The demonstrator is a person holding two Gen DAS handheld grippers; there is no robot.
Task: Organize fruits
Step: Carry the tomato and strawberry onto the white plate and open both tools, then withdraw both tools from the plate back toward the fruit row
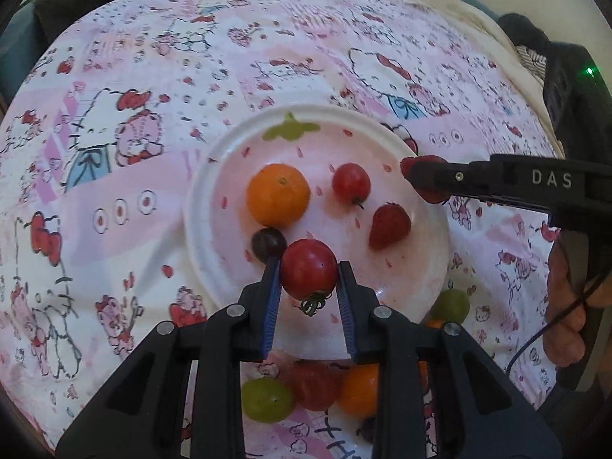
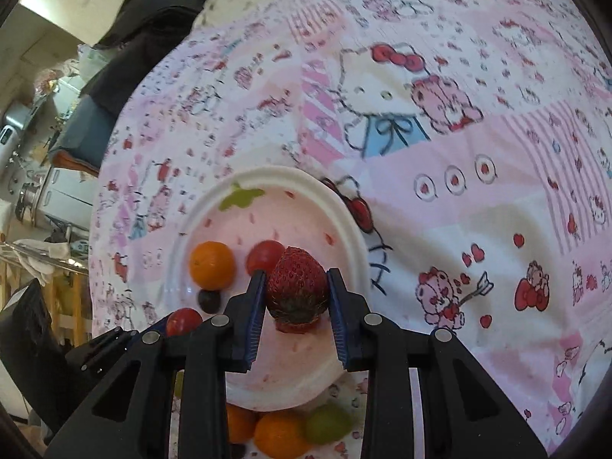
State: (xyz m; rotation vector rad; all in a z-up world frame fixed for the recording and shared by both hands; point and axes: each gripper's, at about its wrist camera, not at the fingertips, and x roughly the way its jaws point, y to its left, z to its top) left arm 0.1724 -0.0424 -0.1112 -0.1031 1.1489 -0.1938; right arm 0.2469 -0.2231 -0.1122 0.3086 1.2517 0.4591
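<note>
A white plate (image 1: 214,176) with a strawberry print lies on the patterned cloth. On it are an orange (image 1: 278,195), a cherry tomato (image 1: 350,182), a strawberry (image 1: 389,226) and a dark grape (image 1: 267,244). My left gripper (image 1: 309,273) is shut on a red tomato (image 1: 309,269) over the plate's near part. My right gripper (image 2: 293,282) is shut on a strawberry (image 2: 296,287) above the plate (image 2: 344,210). In the left wrist view the right gripper (image 1: 424,181) comes in from the right at the plate's rim.
Loose fruit lies on the cloth just in front of the plate: a green grape (image 1: 266,399), a strawberry (image 1: 315,384), an orange (image 1: 359,390), another green grape (image 1: 450,306). Dark bags and household clutter (image 2: 49,176) lie beyond the cloth's far edge.
</note>
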